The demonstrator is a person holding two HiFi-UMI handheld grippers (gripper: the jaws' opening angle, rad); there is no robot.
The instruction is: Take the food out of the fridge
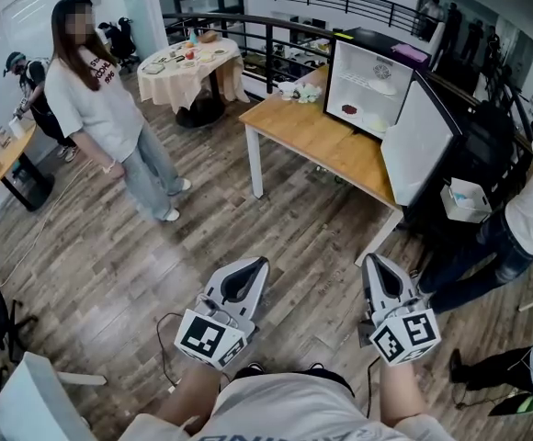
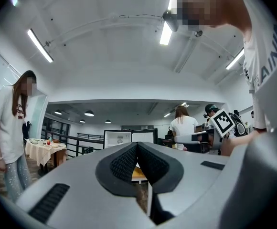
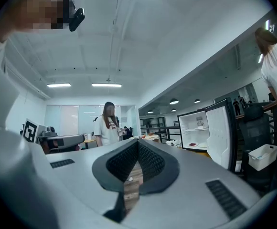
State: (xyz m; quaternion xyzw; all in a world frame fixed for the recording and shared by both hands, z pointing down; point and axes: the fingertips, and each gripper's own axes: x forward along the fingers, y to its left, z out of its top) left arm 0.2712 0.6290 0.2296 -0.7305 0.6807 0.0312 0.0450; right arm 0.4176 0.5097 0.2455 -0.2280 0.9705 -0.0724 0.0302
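Observation:
A small white fridge [image 1: 368,85] stands open on a wooden table [image 1: 317,136], its door [image 1: 418,141] swung out to the right. Plates of food sit on its shelves: a dark piece [image 1: 350,109] on the lower shelf and a plate [image 1: 381,87] on the upper one. My left gripper [image 1: 262,263] and right gripper [image 1: 374,260] are held low over the wood floor, well short of the table, both shut and empty. The fridge [image 2: 118,138] shows far off past the closed left gripper [image 2: 137,144]. The right gripper [image 3: 138,141] has the fridge [image 3: 196,132] to its right.
A person in a white shirt [image 1: 101,108] stands on the floor at left. A round clothed table [image 1: 191,62] and a black railing [image 1: 276,35] lie behind. Another person [image 1: 524,219] and a white bin [image 1: 469,198] are right of the fridge door.

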